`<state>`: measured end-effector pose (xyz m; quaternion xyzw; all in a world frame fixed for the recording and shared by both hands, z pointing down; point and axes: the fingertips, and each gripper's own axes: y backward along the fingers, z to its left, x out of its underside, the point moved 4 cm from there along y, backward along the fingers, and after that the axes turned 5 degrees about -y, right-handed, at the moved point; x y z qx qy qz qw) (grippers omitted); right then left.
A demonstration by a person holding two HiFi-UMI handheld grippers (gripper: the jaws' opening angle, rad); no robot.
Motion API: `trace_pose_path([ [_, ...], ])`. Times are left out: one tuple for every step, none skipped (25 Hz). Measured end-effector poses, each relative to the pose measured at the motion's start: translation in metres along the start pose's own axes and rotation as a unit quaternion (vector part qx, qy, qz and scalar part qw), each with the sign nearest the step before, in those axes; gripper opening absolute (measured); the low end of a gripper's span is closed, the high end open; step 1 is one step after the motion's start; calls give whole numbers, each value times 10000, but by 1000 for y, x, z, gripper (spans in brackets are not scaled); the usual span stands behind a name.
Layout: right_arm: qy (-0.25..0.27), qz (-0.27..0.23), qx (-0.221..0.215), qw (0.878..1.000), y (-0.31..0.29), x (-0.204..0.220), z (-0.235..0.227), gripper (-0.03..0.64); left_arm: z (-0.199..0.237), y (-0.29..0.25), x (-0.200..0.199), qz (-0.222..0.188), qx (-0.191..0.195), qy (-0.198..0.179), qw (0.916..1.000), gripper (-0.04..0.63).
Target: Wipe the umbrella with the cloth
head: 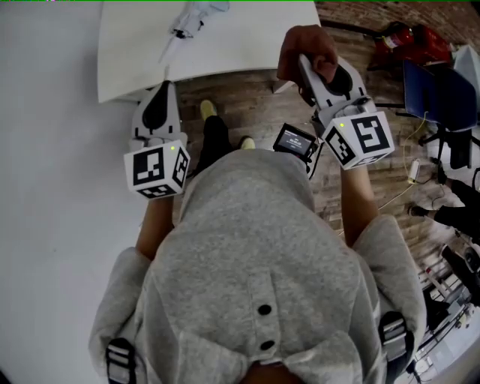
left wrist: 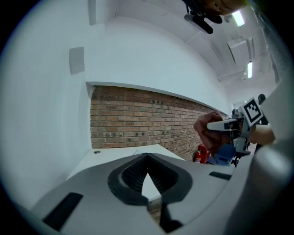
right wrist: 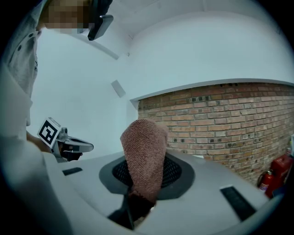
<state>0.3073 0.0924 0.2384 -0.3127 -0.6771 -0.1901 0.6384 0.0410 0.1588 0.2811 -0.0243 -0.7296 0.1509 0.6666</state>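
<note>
Cloth (right wrist: 144, 156): reddish-brown terry, clamped in my right gripper (right wrist: 141, 195).

Right gripper view:
- The jaws are closed on the cloth's lower end, and the rest stands up between them towards 12 o'clock.
- My left gripper (right wrist: 87, 147) shows at 9 o'clock, well apart from the cloth.
- A brick wall (right wrist: 229, 119) runs from the centre out to 3 o'clock.
- A red fire extinguisher (right wrist: 275, 172) stands at 4 o'clock.

Left gripper view:
- My left jaws are pressed together with nothing between them. Only a sliver of white table (left wrist: 115, 158) shows past the ribbed pads.
- My right hand (left wrist: 209, 133), wrapped round the right gripper, sits at 3 o'clock.
- The same brick wall fills the centre.

Head view:
- Both grippers are held out in front of my grey hoodie (head: 262, 255), the left at 10 o'clock and the right at 1 o'clock.
- The table occupies 12 o'clock.
- A slim pale object lies on the table at its far edge. It looks like the folded umbrella (head: 191, 16), though it is too small to be sure.
- The umbrella is well apart from both grippers and from the cloth.
- Wooden floor (head: 247, 105) shows between my arms.
</note>
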Motion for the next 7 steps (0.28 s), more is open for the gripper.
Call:
trace_pose_path([
  [30, -8, -9, 10000, -1, 2, 1, 100, 0, -1, 2, -19, 6, 8, 10000, 15],
  [62, -14, -15, 10000, -2, 4, 1, 100, 0, -2, 3, -37, 15, 17, 10000, 15],
  [91, -16, -15, 10000, -2, 5, 0, 100, -1, -4, 4, -54, 26, 28, 10000, 15],
  [111, -16, -11, 9999, -1, 6, -2, 100, -4, -5, 4, -67, 37, 41, 10000, 14],
  [119, -14, -9, 9999, 0, 6, -5, 100, -6, -6, 3, -74, 44, 53, 9999, 15],
  [120, -11, -9, 9999, 2, 6, -7, 100, -9, -7, 1, -77, 47, 62, 9999, 15],
  [119, -7, -9, 9999, 3, 6, -9, 100, -13, -7, 0, -79, 48, 70, 9999, 15],
])
